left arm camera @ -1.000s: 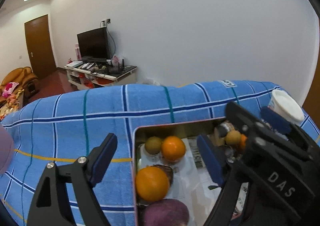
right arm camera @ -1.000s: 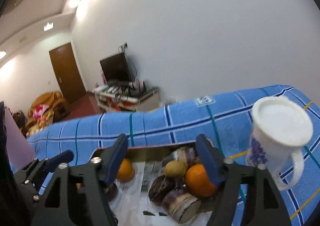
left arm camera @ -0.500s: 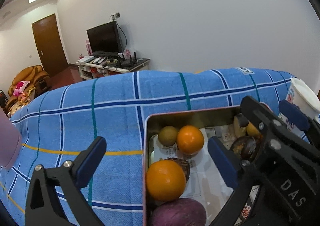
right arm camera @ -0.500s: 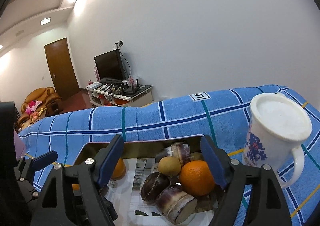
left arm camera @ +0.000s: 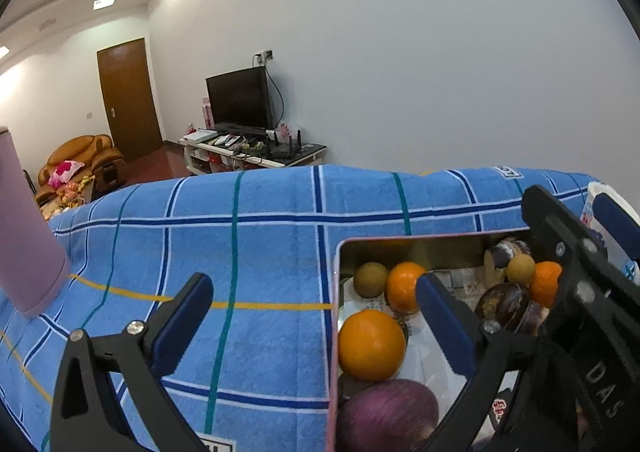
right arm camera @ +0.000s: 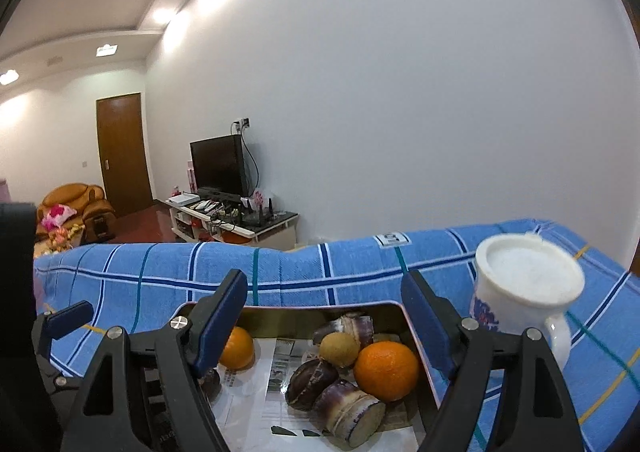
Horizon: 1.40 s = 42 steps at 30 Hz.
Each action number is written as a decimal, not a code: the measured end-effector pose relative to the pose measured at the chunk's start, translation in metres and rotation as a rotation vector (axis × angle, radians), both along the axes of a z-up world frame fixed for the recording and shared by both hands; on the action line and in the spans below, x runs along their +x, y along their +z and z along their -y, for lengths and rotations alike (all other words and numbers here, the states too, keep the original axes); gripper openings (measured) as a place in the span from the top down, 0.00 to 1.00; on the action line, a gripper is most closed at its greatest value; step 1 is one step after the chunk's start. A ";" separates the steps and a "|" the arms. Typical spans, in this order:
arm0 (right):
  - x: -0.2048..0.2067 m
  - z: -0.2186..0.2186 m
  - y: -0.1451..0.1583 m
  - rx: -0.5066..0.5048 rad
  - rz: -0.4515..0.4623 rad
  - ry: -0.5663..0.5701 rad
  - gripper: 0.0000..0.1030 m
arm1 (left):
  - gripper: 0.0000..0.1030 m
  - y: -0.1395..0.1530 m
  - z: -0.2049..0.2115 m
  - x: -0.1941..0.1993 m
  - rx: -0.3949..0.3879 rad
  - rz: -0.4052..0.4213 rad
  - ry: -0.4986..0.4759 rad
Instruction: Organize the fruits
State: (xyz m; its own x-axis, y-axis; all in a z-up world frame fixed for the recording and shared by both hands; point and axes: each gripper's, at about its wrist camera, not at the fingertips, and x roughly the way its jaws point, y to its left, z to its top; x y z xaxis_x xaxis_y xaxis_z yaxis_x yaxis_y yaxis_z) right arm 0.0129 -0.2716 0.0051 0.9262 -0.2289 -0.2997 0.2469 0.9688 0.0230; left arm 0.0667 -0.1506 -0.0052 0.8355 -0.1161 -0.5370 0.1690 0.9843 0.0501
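My left gripper (left arm camera: 312,316) is spread wide over the tin (left arm camera: 420,240)'s edge, nothing between its fingers; my right gripper (right arm camera: 324,316) hangs open above the orange (right arm camera: 386,371).

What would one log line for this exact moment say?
left gripper: open, empty, over tray edge | right gripper: open, empty, above tray | tray: oranges, sugarcane pieces, small brown fruits | mug: beside tray

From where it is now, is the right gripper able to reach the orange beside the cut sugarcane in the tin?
Probably yes. The right gripper is open and empty, the orange lies uncovered just ahead, though the sugarcane piece crowds its near side.
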 end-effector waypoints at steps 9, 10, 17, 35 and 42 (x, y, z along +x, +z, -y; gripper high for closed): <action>-0.010 -0.005 0.006 -0.028 0.032 -0.005 0.22 | 0.00 0.001 -0.008 -0.018 -0.013 0.047 0.011; -0.013 -0.004 0.006 -0.023 0.035 -0.006 0.22 | 0.00 0.002 -0.009 -0.019 -0.014 0.054 0.012; -0.030 -0.008 0.007 -0.021 0.055 0.003 0.22 | 0.00 0.006 -0.018 -0.038 -0.018 0.087 0.014; -0.089 -0.015 0.010 -0.020 0.126 -0.016 0.22 | 0.00 0.014 -0.048 -0.098 -0.048 0.156 0.011; -0.109 -0.022 0.012 -0.035 0.162 -0.017 0.22 | 0.00 0.017 -0.057 -0.116 -0.058 0.188 0.010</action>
State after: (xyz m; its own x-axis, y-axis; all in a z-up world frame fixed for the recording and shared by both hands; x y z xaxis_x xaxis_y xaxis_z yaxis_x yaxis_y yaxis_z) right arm -0.0964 -0.2498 0.0167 0.9577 -0.2522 -0.1386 0.2586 0.9655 0.0302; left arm -0.0498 -0.0933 0.0122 0.9216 -0.1339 -0.3644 0.1525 0.9880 0.0225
